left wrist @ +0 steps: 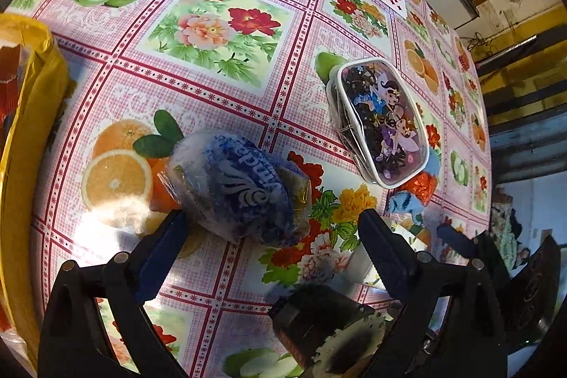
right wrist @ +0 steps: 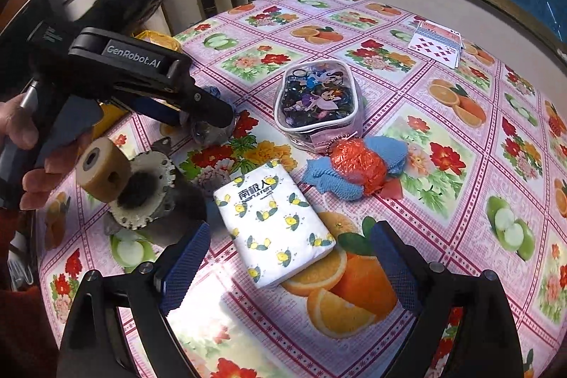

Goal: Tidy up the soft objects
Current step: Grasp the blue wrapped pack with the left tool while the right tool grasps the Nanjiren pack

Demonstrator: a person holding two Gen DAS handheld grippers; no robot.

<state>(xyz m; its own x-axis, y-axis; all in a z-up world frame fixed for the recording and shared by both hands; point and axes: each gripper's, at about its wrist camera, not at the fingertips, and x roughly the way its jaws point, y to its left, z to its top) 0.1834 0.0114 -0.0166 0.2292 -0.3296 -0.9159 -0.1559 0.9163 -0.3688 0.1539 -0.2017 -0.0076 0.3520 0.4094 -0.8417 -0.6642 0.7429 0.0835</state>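
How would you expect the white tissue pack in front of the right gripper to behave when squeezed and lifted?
The tissue pack looks soft and light, so it would probably compress between the pads. Its glossy wrapper may slip. Lying flat, it seems unlikely to roll.

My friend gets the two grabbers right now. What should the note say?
Left gripper: open, holding nothing, low over the blue plastic-wrapped bundle, which lies on the table between its fingers.
Right gripper: open, holding nothing, hovering over the tissue pack.
Also on the table: clear cartoon pouch, with the blue knitted toy with an orange foil ball beside it, playing cards at the far edge, toothed metal part at the left, yellow bag at the table's side.
Done: nothing looks sorted yet.
Left: probably grip each soft thing and gather them together.
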